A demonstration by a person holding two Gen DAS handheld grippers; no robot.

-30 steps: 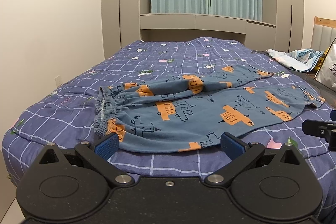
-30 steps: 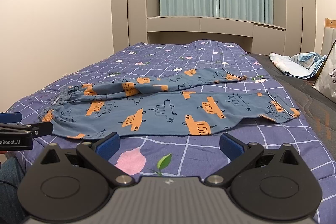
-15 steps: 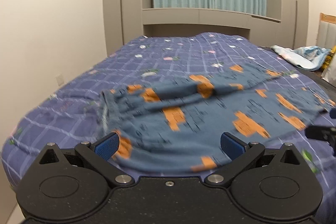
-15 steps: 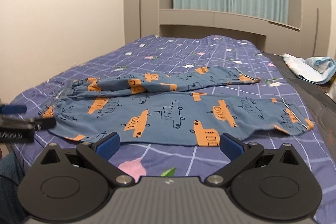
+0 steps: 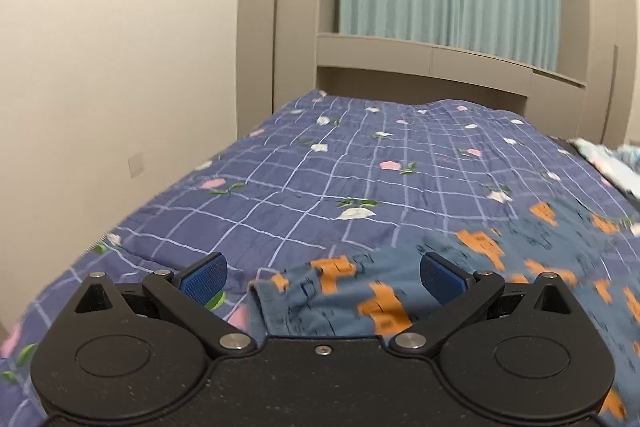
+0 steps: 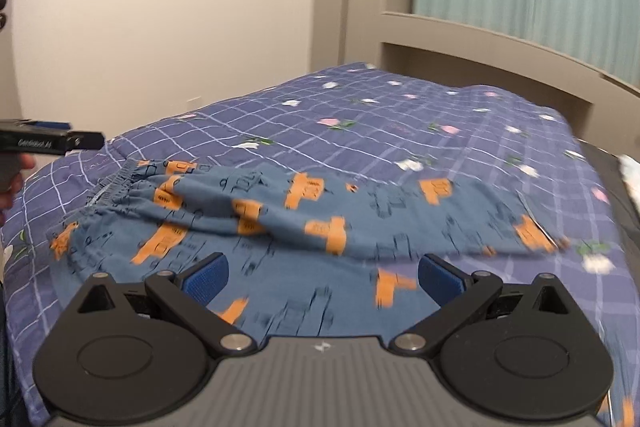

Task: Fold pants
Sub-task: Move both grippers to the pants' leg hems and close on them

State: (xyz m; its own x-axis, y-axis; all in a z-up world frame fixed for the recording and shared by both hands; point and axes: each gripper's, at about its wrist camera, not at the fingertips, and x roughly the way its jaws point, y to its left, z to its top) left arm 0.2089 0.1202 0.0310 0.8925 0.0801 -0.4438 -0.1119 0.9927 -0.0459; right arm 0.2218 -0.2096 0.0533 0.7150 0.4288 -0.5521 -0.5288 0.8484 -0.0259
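**Insp. A:** Status of pants (image 6: 304, 227)?

**Insp. B:** Flat on the bed (image 5: 360, 171), unfolded. In the right wrist view they fill the centre, waistband (image 6: 116, 183) at mid left, legs running toward the right edge. One leg lies bunched across the other, not yet aligned. In the left wrist view only the waistband corner shows, lower centre, just ahead of the claw.

**A:** Claws?

**B:** Left gripper (image 5: 322, 273): jaws spread wide, nothing held, low over the waistband corner. Right gripper (image 6: 322, 273): jaws also spread, empty, over the near leg. Both views motion-blurred, so contact w/ fabric can't be confirmed.

**A:** Step in hand, in your judgement?

**B:** Approach for first pinch, prob. leg-onto-leg fold. Recs:
- Left takes the waistband at its elastic edge, both layers, not the quilt below.
- Right grips the same leg further along, approx. mid-length, so the lift stays level.
- Smooth the bunched ridge before folding, else creases get locked in.
- Close only once pads (image 6: 204, 273) straddle the cloth edge.
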